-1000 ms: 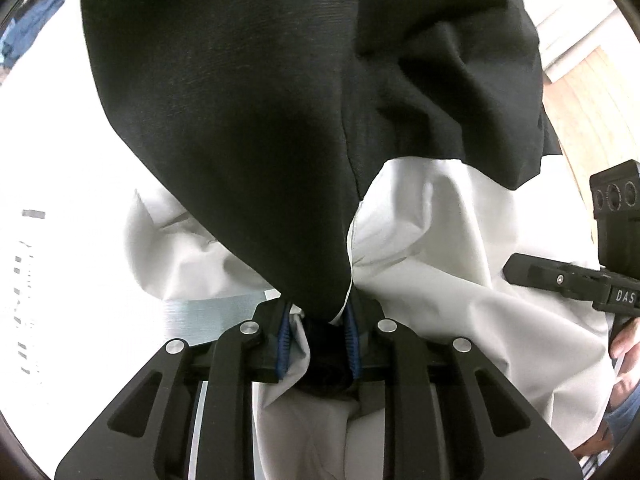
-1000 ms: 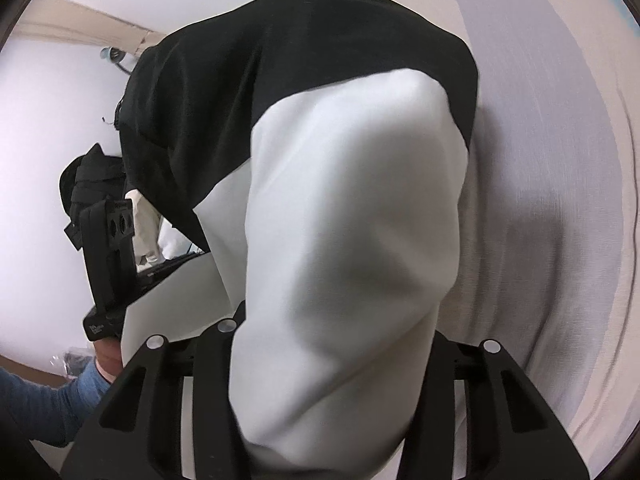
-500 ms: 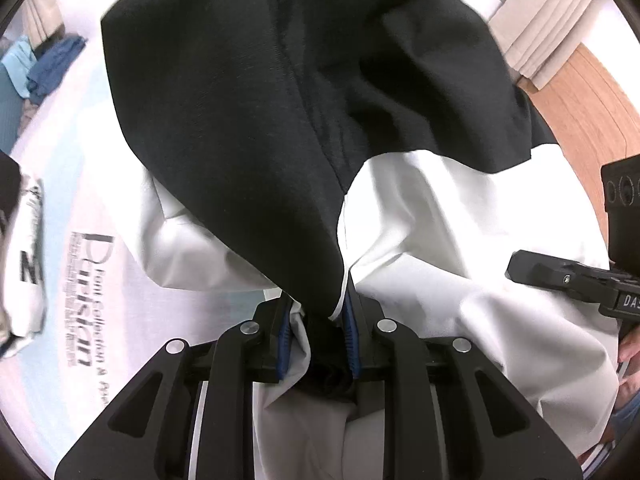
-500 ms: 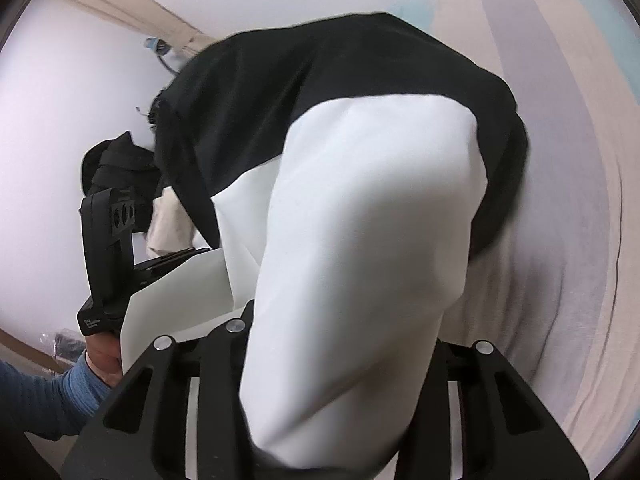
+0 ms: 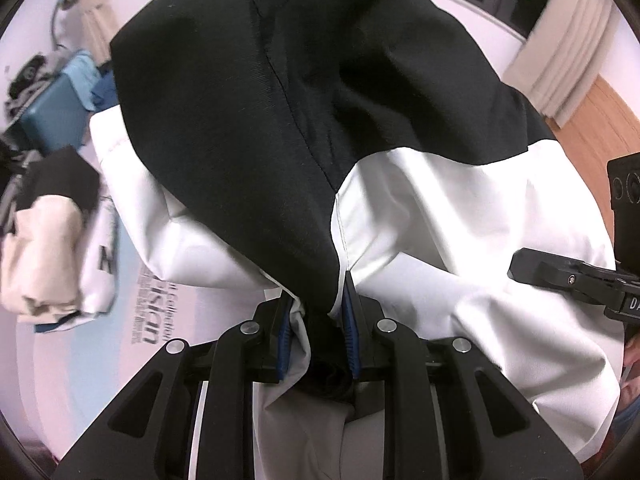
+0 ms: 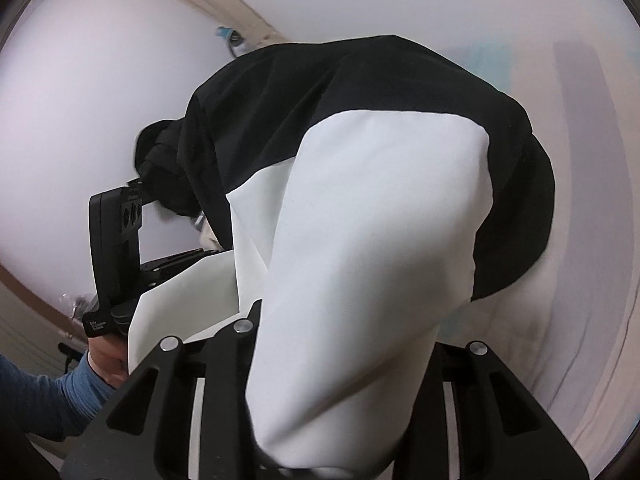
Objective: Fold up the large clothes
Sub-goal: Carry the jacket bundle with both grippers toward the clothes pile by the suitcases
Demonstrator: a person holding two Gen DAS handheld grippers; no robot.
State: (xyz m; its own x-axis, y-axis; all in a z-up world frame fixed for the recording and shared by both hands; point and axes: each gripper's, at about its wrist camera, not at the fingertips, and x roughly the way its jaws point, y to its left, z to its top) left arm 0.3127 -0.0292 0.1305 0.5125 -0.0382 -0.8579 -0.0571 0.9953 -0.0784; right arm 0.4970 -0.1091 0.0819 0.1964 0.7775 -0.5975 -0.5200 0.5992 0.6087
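A large black-and-white garment point(image 5: 420, 208) hangs in the air between both grippers. My left gripper point(image 5: 316, 312) is shut on a bunch of its black and white cloth; the blue pads point(image 5: 349, 316) press the fabric. In the right wrist view the same garment point(image 6: 360, 240) drapes over my right gripper point(image 6: 344, 412) and hides its fingertips; the cloth runs straight into the jaws. The right gripper's body shows at the right edge of the left wrist view point(image 5: 580, 280). The left gripper's body shows in the right wrist view point(image 6: 120, 256).
A folded cream, black and white pile of clothes point(image 5: 52, 240) lies at the left on a pale sheet with printed lettering point(image 5: 152, 320). A blue box with clothes point(image 5: 56, 112) stands behind. Wooden floor point(image 5: 592, 128) and curtain point(image 5: 568, 40) lie to the right. A striped bed cover point(image 6: 580, 160) lies below.
Both grippers have tilted up with the garment. The left view now shows the folded pile, blue box and curtain; the right view shows more wall and less of the bed cover.
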